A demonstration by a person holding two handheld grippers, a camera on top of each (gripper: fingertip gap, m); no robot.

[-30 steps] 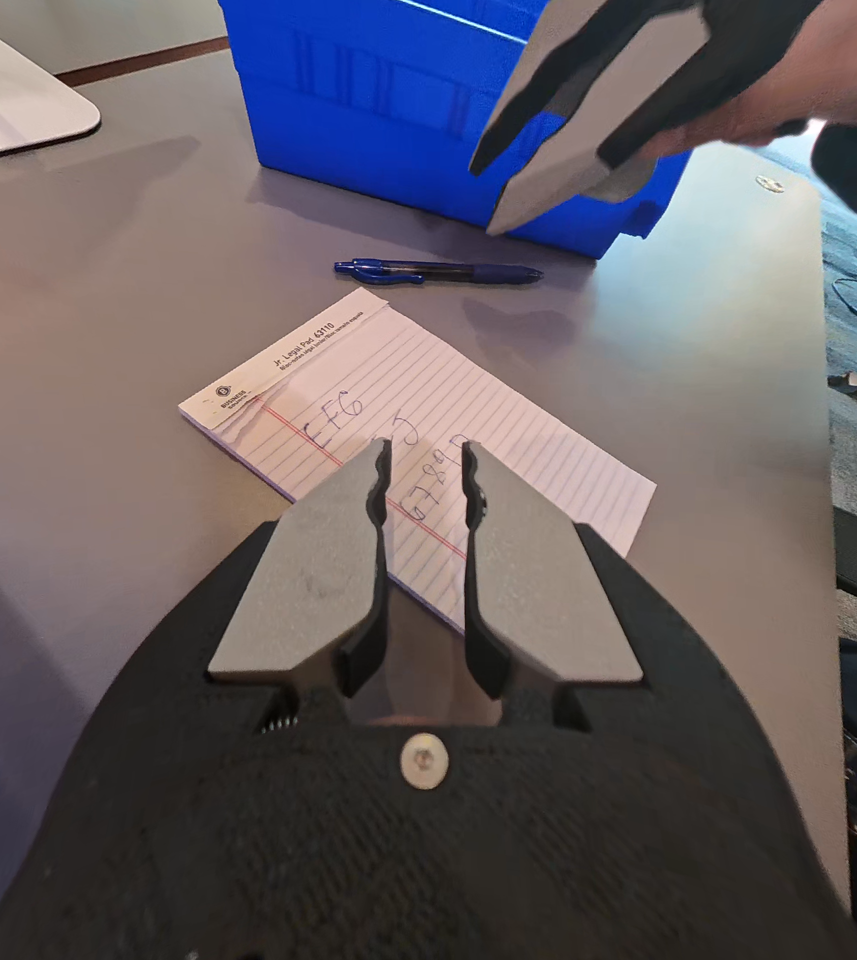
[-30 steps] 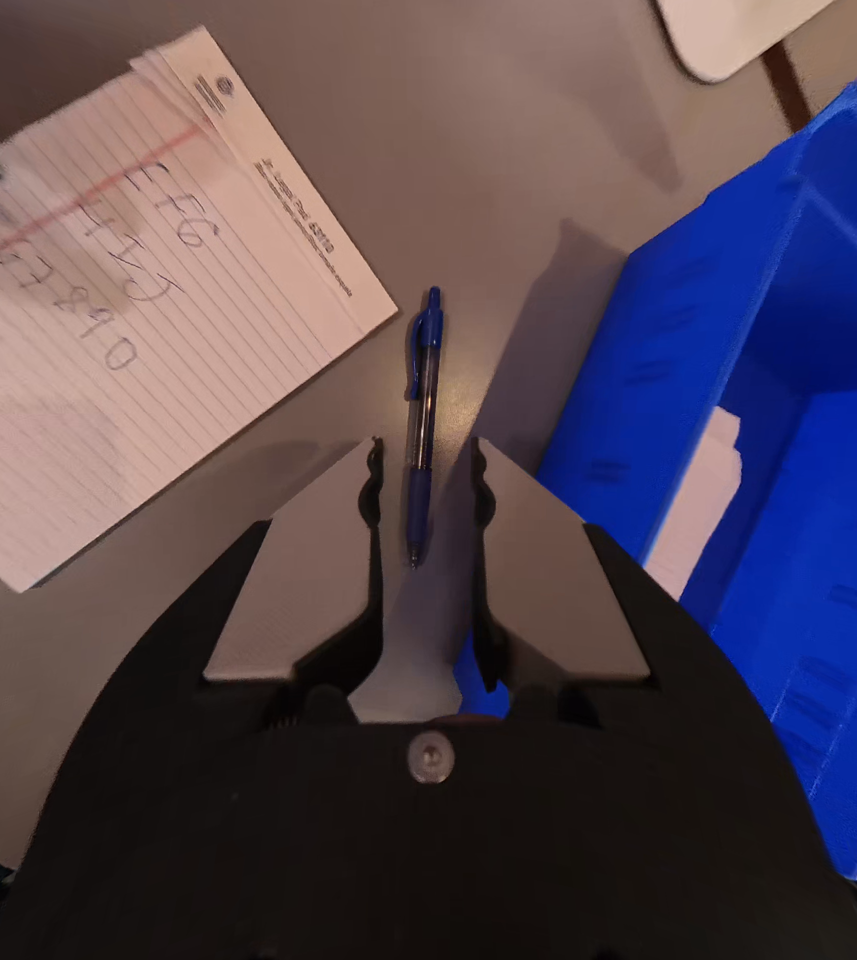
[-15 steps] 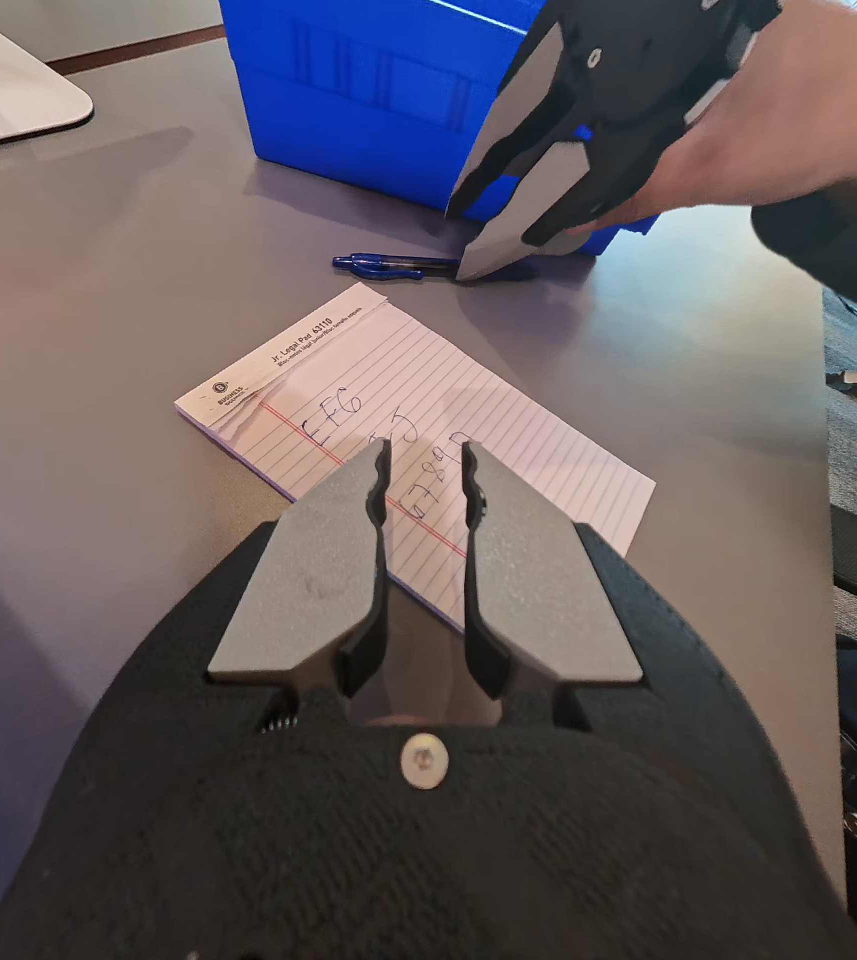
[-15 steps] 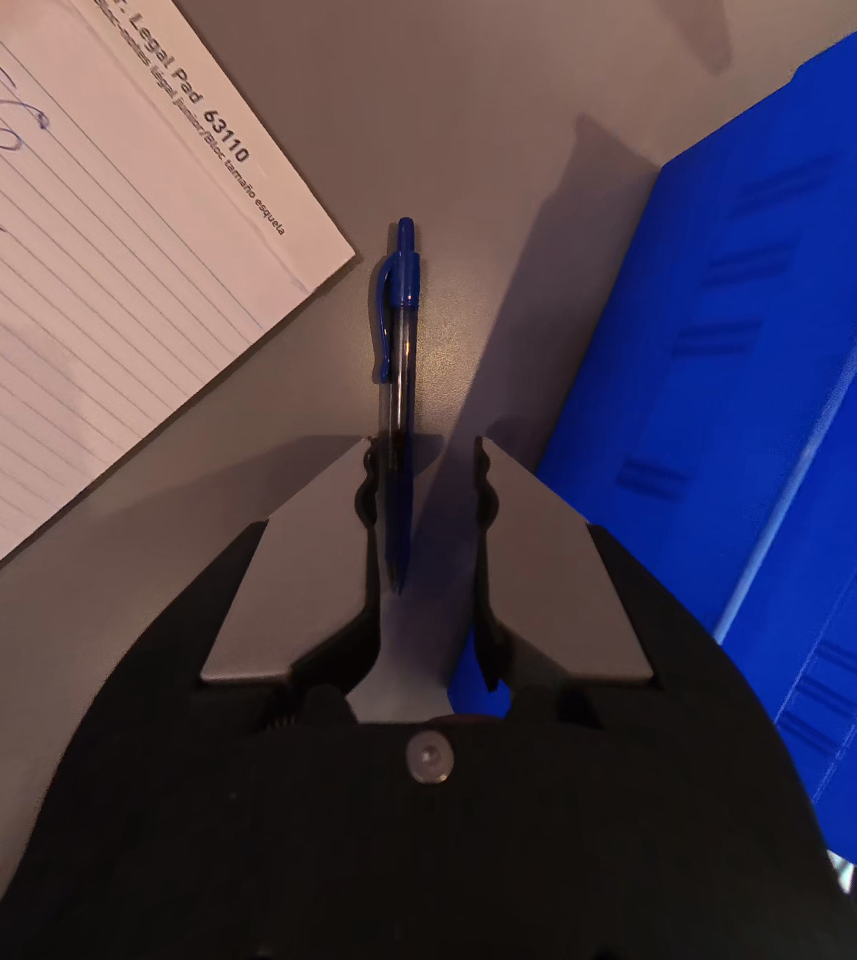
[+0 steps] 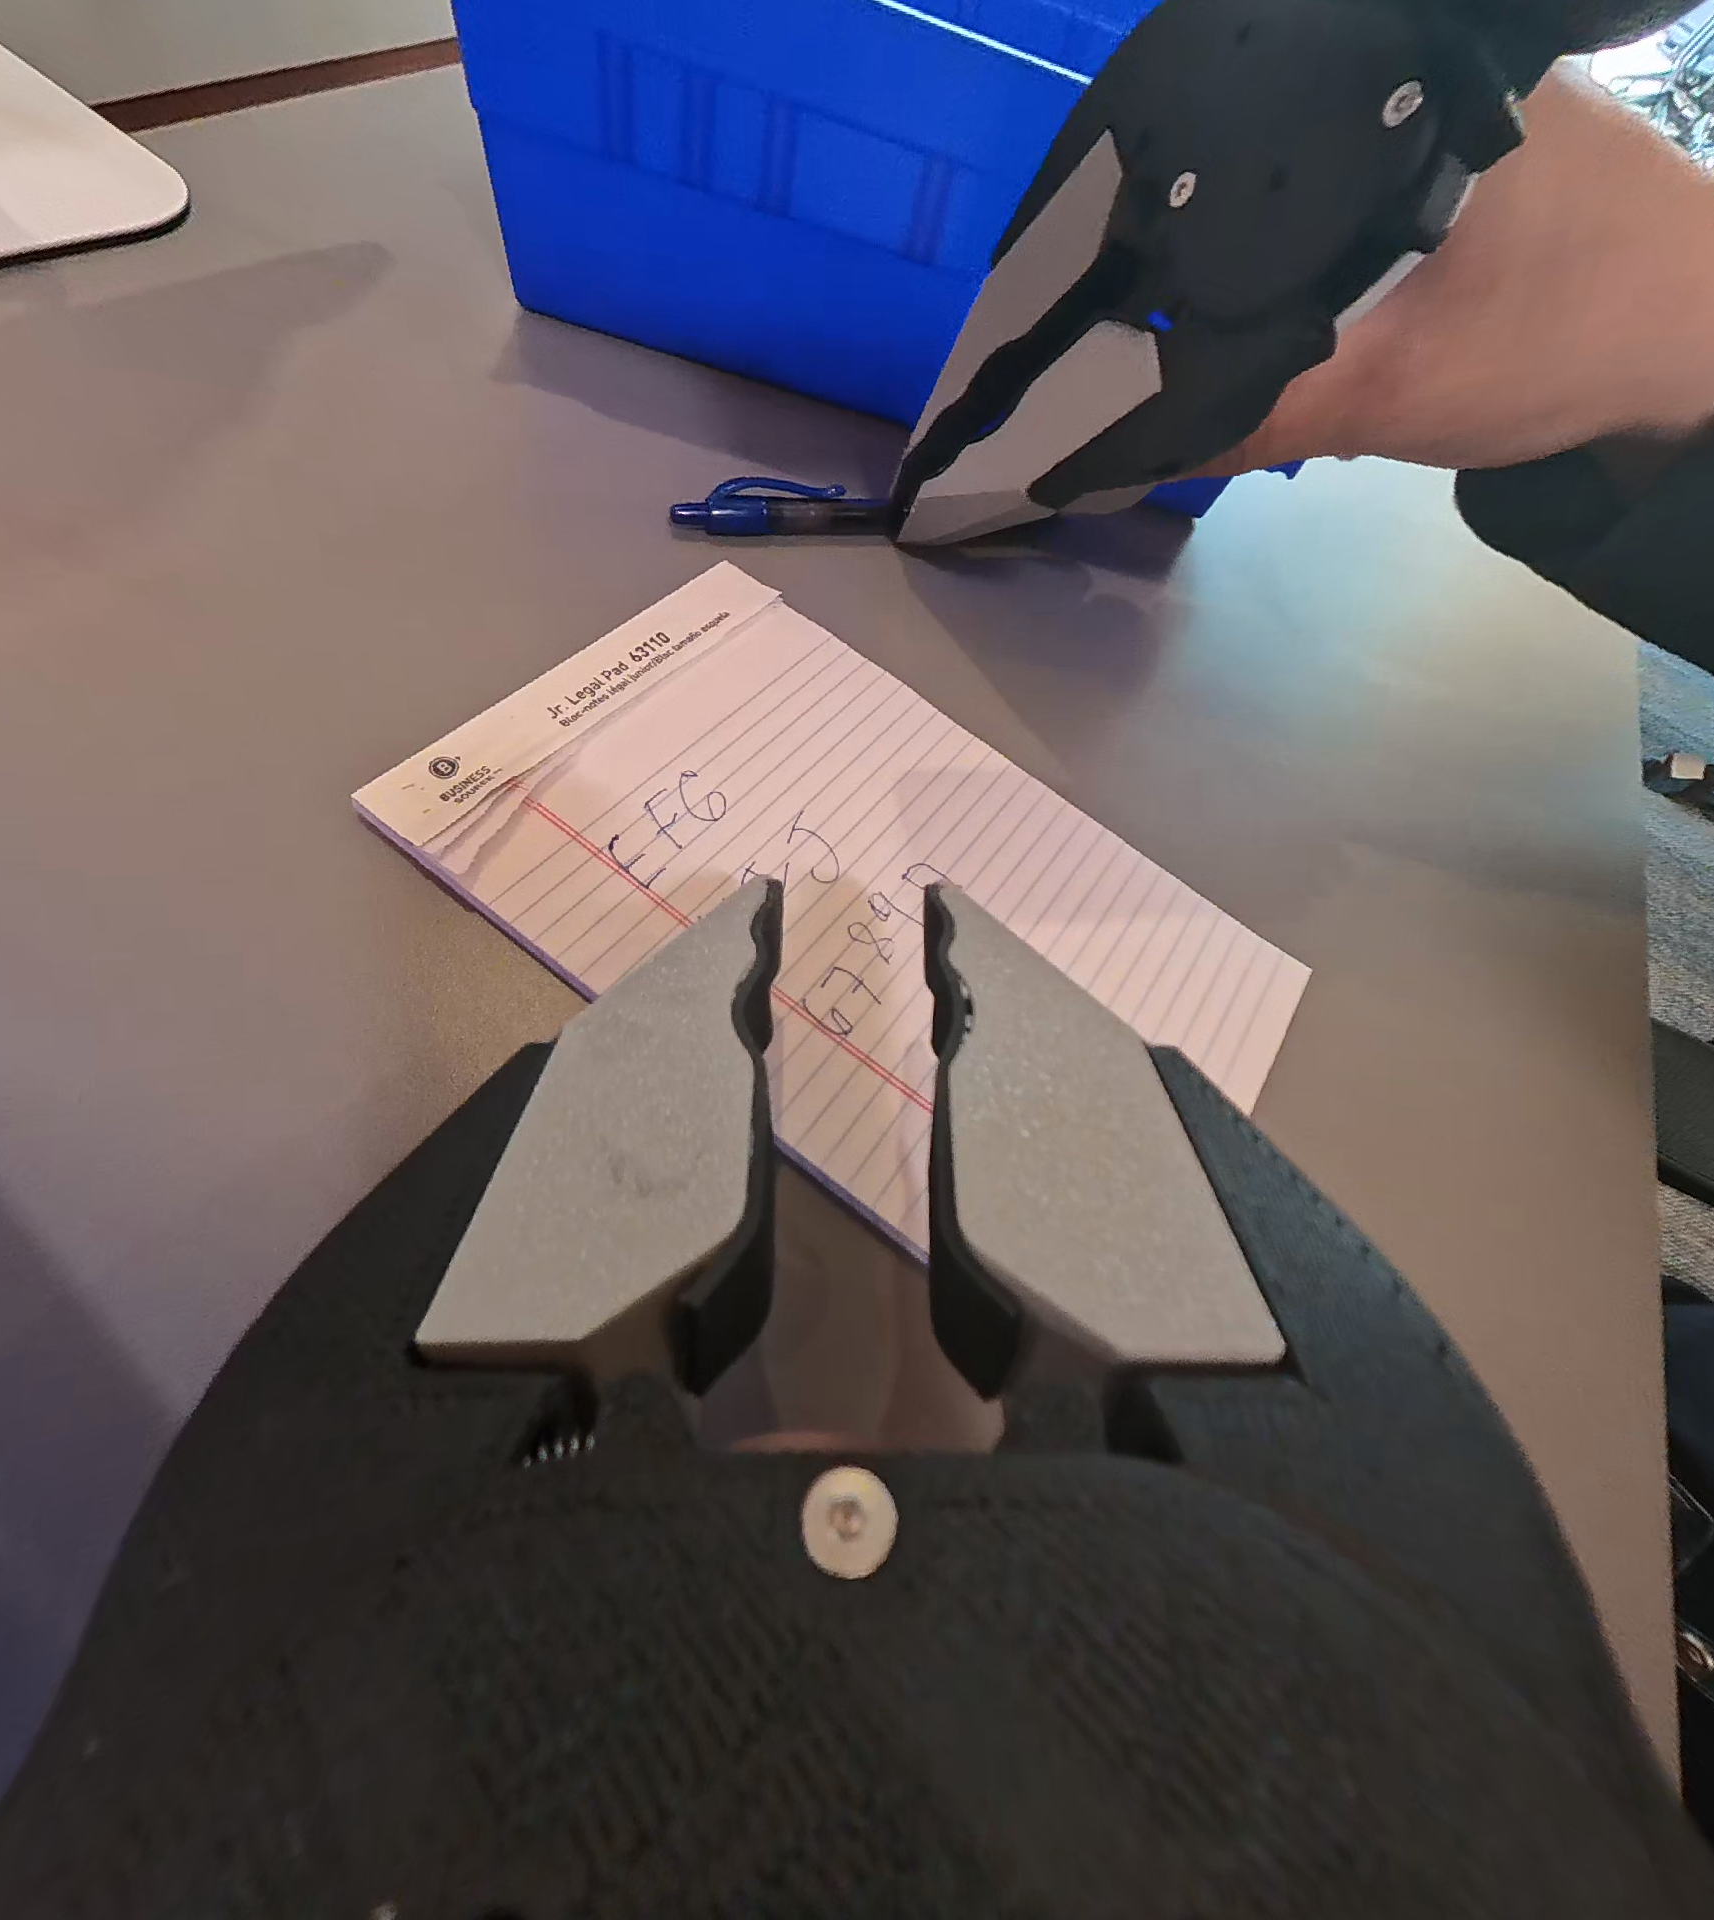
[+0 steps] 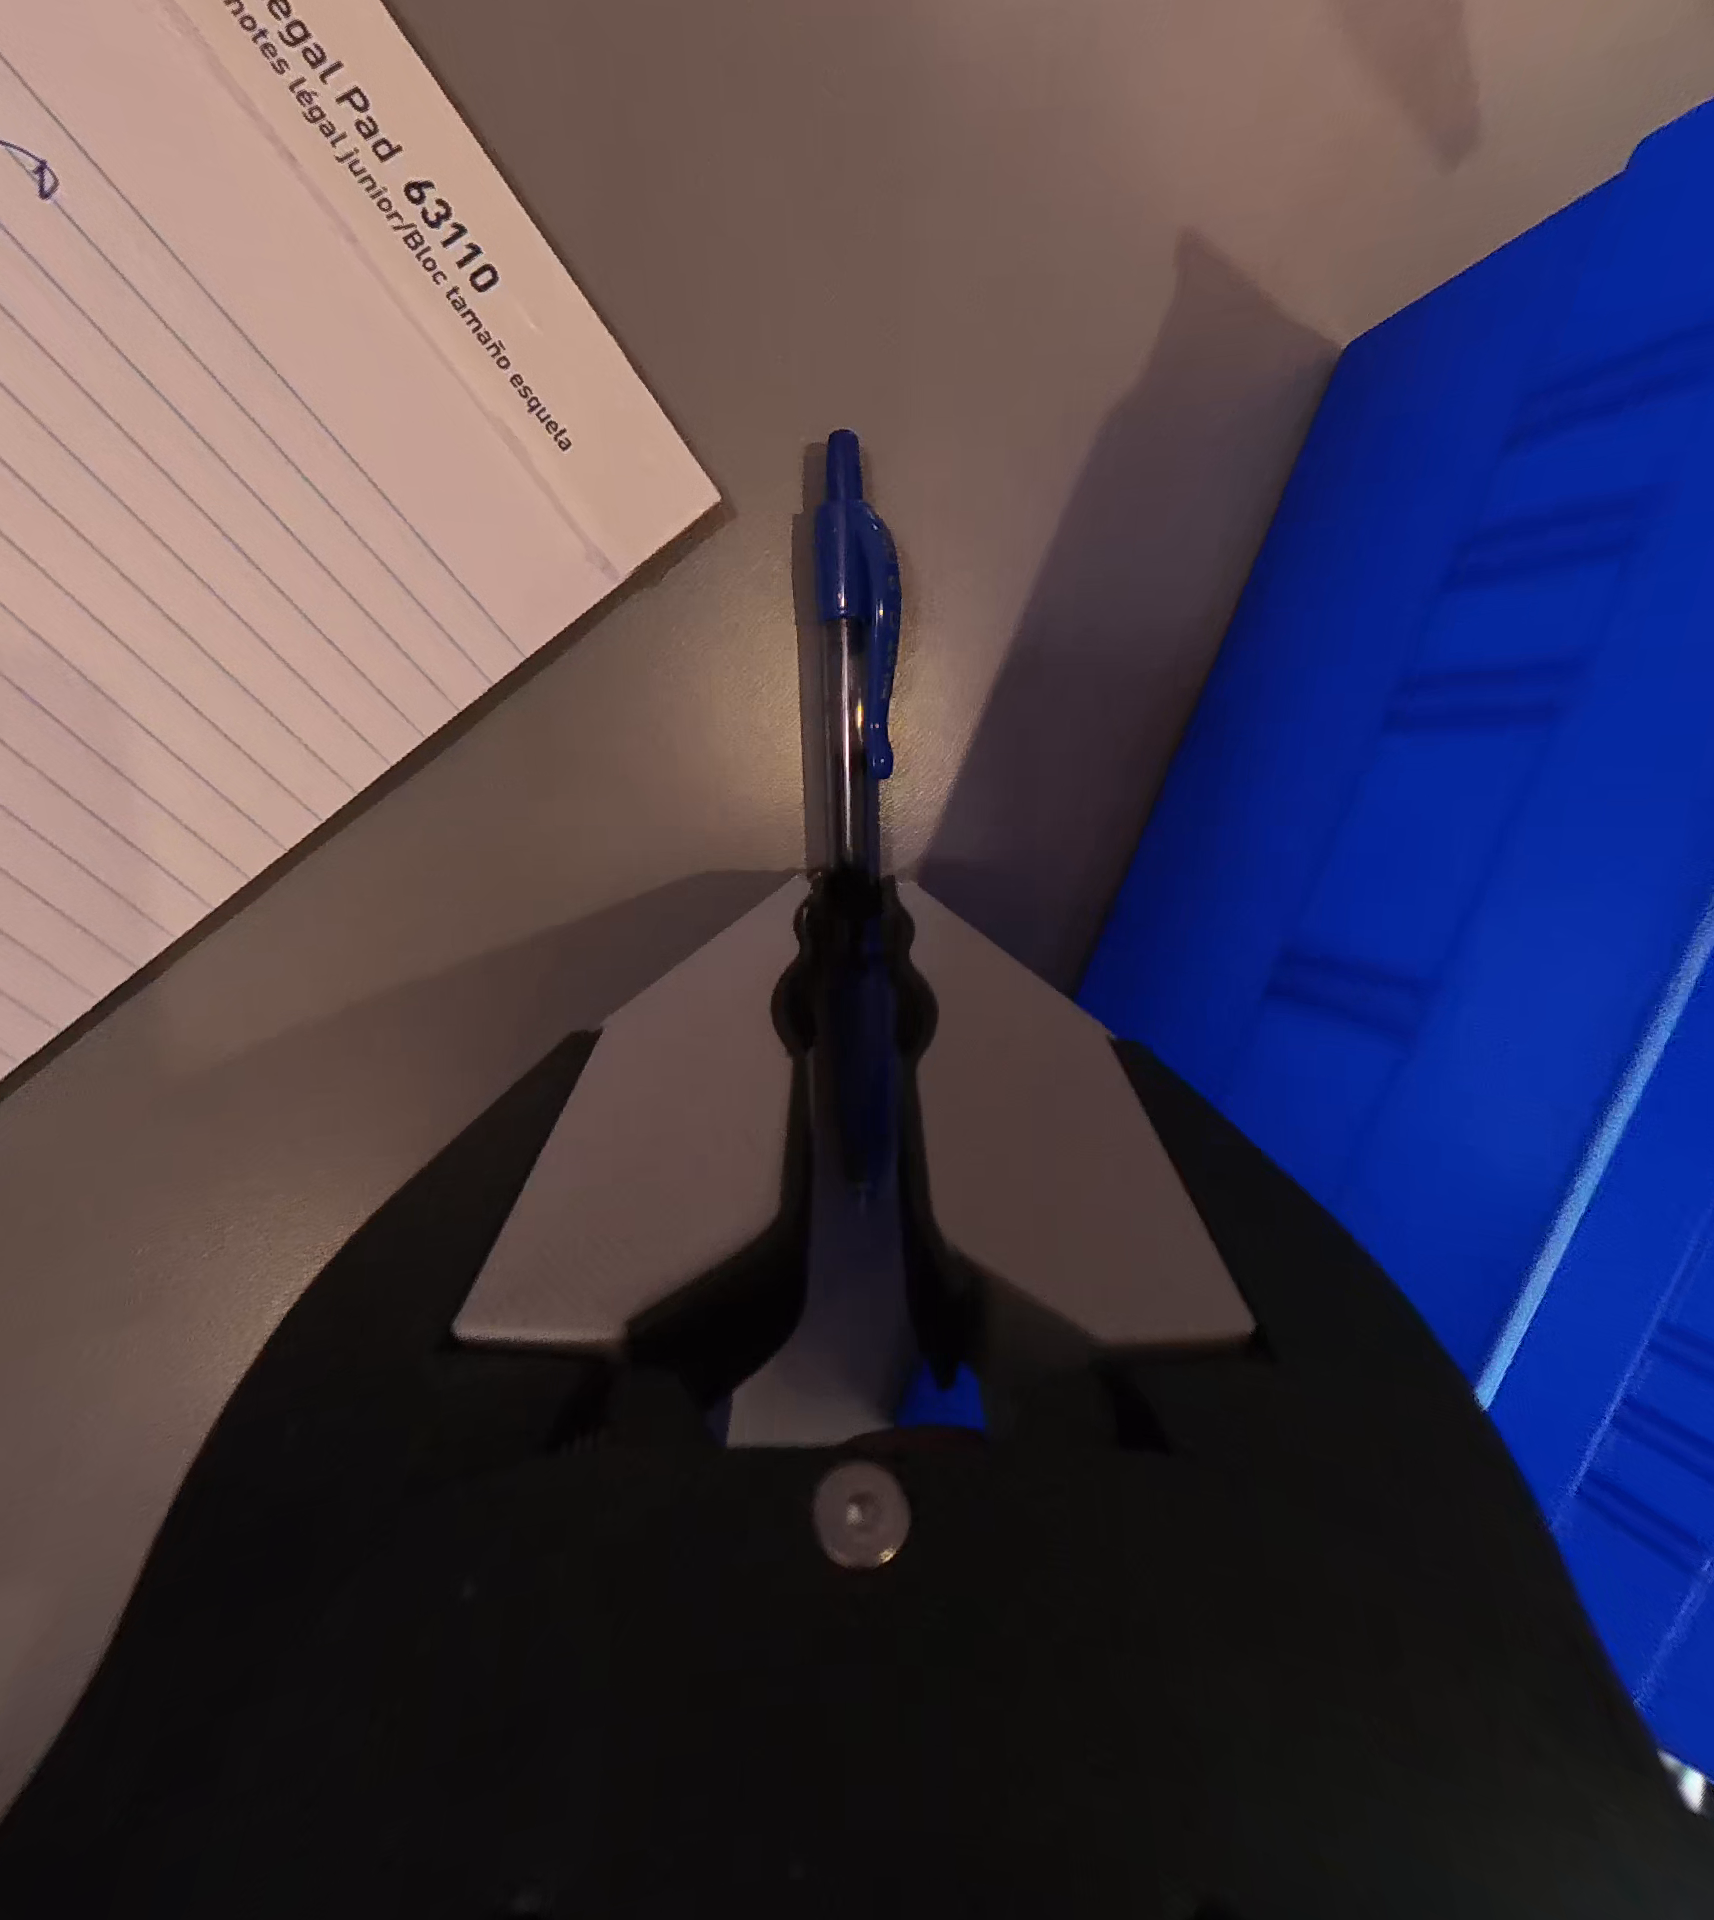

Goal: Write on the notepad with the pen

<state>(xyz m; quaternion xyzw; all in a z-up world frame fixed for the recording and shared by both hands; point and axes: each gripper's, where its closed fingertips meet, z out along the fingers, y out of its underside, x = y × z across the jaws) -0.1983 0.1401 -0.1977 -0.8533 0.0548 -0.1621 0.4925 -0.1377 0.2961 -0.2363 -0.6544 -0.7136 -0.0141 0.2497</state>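
Since half a second ago, the right gripper [image 6: 851,894] is closing its grey fingers on the blue clear-barrelled pen [image 6: 848,665] lying on the grey table [image 5: 209,623], beside the white lined notepad [image 5: 988,831]. Over it, the left gripper [image 5: 851,902] is hovering unclenched.

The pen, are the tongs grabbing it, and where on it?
Yes. The right tongs are shut on the pen at its dark grip end near the tip, with the clip end sticking out. The left tongs hold nothing.

Blue pen [image 6: 848,665] flat beside lined, handwritten notepad [image 5: 894,821].
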